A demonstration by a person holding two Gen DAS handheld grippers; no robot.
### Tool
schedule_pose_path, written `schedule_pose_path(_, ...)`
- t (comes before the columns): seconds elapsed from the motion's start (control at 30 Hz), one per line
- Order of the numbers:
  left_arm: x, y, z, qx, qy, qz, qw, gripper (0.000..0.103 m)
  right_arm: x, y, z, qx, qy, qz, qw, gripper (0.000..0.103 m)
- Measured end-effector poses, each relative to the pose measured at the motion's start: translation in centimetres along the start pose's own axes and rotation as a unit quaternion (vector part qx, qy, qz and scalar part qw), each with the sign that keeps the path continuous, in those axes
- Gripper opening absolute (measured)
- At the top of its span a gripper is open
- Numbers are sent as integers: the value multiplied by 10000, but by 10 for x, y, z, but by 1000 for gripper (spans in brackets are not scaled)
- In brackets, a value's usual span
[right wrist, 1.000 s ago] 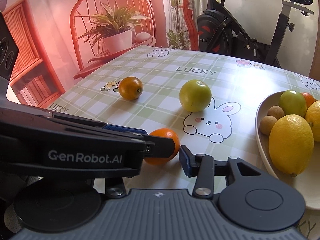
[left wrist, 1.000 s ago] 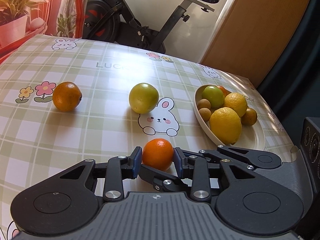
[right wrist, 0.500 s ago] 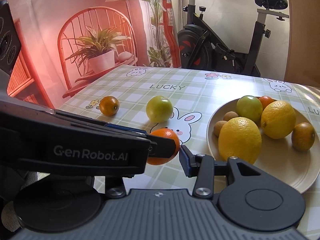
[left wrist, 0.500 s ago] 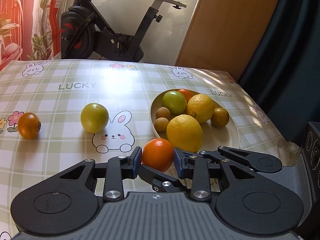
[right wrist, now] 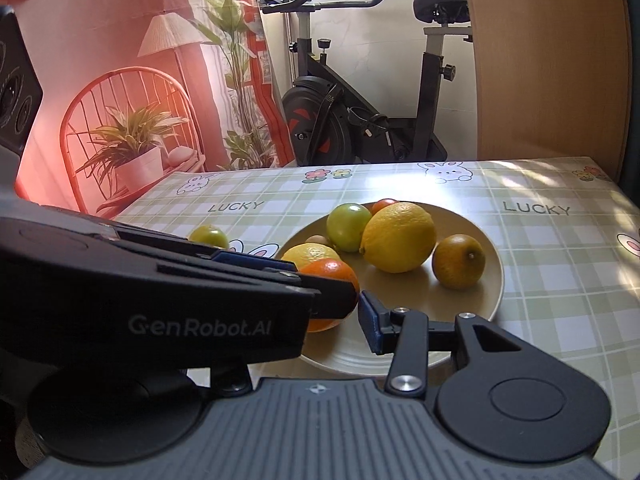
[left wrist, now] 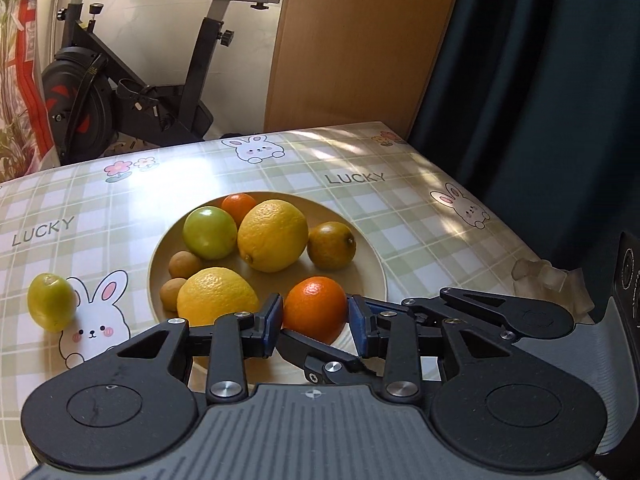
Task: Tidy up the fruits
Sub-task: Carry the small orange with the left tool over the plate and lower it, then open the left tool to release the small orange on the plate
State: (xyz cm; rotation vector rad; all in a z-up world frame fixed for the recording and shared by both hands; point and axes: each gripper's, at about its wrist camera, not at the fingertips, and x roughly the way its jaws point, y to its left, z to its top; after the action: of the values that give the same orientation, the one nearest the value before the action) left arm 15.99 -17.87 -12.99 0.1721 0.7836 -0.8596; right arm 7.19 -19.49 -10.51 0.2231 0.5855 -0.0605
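Orange [left wrist: 315,307] clamped in the left hand-held gripper [left wrist: 315,322], poised over the near side of the plate [left wrist: 374,264].

The round fruit sits between the blue pads, the free spot on the plate right below and ahead. The right hand-held gripper [right wrist: 362,312] sits just beside, seemingly holding nothing; its left finger is hidden behind the left tool. A green fruit [left wrist: 51,301] waits on the worktop [left wrist: 420,216].

A black exercise bike [right wrist: 360,120] stands behind the table's checked bunny tablecloth [left wrist: 400,216]; a wooden panel [left wrist: 360,48], dark curtain [left wrist: 540,80], and perhaps crumpled plastic [left wrist: 548,280].
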Motion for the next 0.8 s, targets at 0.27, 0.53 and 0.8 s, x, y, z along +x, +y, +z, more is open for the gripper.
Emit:
schedule_pose_path(0.27,38,-10,15,-46,315,-174,9993,38,7,-44,2,200,150,-282,9993,45)
schedule_pose_path(0.53,60,-6,23,-232,472,-148,9985,38,23,-65,6,183,381,-359,9985,45)
schedule_pose_path(0.8,74,1,30,-304,425,-49,9986,38,42,-67,15,-3,485,-380,9981,44)
